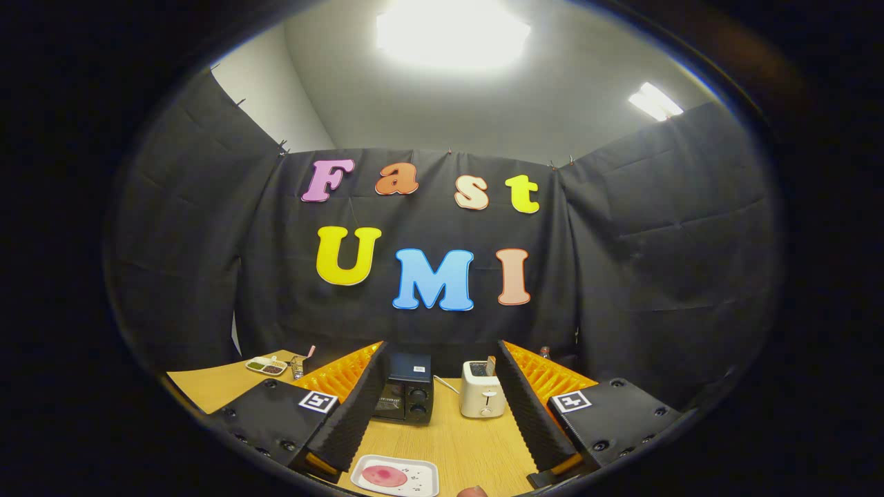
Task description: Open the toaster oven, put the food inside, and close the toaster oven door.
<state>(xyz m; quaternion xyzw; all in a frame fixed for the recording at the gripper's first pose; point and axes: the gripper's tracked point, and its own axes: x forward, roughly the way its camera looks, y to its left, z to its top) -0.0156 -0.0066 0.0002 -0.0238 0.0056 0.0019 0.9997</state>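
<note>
Wide apart and holding nothing, the jaws of the gripper [435, 414] frame the table [469, 442], their black ribbed inner faces touching no object.

Between the fingers and well beyond their tips stands the black toaster oven [405, 396], near the far edge of the table against the dark cloth wall. Its front faces toward the gripper, turned slightly to the left, with the glass door on the left side and two round knobs stacked on the right. The door looks closed. Its long axis runs across the table, left to right.

Just beside it on the right, also between the fingers, is a white pop-up toaster [481, 390] with something tall sticking out of its slot; what that is cannot be told.

Close in, near the base of the left finger, lies a white rectangular tray [421, 476] carrying a flat round pink piece of food [385, 475] on its left half.

Off to the left, outside the left finger, a small white divided dish [266, 366] holds dark and green bits, and a small cup [298, 366] stands just beside it.
</note>
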